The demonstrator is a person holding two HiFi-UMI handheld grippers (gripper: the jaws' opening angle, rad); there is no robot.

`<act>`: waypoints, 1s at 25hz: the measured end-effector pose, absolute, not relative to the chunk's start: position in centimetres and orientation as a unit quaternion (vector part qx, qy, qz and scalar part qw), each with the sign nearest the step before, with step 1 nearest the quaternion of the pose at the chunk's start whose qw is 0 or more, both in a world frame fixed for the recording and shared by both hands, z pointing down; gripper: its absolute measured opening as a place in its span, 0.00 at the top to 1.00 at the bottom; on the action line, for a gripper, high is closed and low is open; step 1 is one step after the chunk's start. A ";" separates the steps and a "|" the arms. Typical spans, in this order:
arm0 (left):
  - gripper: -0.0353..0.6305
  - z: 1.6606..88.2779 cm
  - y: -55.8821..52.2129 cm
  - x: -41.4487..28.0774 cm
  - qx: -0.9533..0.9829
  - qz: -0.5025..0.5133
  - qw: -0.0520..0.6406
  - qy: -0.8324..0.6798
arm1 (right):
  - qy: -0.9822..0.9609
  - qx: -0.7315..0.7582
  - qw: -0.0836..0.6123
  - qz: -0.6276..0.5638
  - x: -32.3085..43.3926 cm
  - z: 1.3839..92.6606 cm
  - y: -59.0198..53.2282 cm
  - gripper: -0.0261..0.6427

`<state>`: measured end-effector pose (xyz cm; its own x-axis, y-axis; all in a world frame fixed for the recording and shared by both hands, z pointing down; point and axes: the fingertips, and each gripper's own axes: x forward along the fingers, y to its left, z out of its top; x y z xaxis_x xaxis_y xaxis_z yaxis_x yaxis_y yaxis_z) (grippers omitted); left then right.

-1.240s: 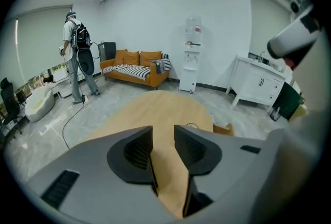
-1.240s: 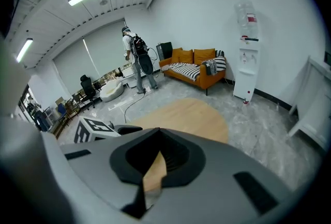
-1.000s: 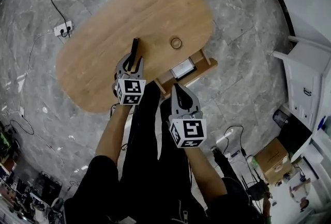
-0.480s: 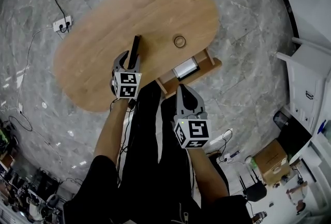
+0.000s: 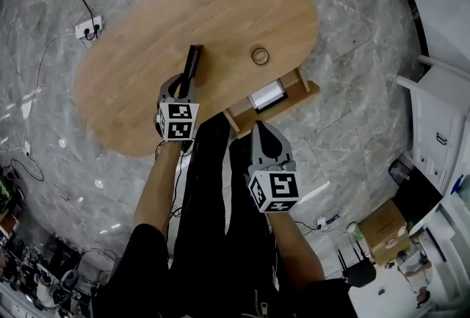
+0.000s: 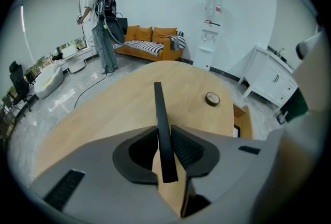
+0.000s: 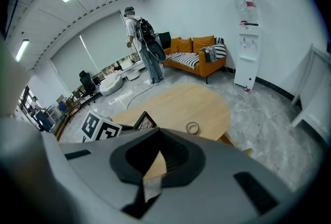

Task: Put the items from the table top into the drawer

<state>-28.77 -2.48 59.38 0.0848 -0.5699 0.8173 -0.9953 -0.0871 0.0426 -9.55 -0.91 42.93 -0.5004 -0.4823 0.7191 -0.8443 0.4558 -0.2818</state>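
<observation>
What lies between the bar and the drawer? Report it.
Nothing visible. The bar lies on the table, the drawer stands open at the table's near edge, and the ring sits clear of that line, farther in on the table.

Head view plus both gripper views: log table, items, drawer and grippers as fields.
table: oval wooden table top
items: long black flat bar; small brown tape ring, apart
drawer: open wooden drawer, at the table's edge
left gripper: jaws just been closing, pads on the bar's near end
right gripper: shut, empty, off the table
</observation>
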 end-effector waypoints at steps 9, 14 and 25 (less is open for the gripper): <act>0.83 57.7 -1.7 -28.6 0.666 0.313 0.308 -0.604 | -0.797 0.423 0.279 0.329 -8.0 44.2 -0.2 0.95; 0.83 56.3 -1.6 -26.5 0.690 0.300 0.295 -0.589 | -0.793 0.428 0.276 0.336 -7.1 44.9 0.4 0.95; 0.83 54.1 -3.2 -17.8 0.747 0.256 0.283 -0.544 | -0.787 0.442 0.265 0.340 -4.0 44.7 0.3 0.95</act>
<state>-17.82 -3.25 54.12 0.2768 -0.6687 0.6901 -0.9580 -0.2478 0.1441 -4.04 0.28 44.67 -0.4685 -0.5148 0.7179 -0.8757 0.3781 -0.3003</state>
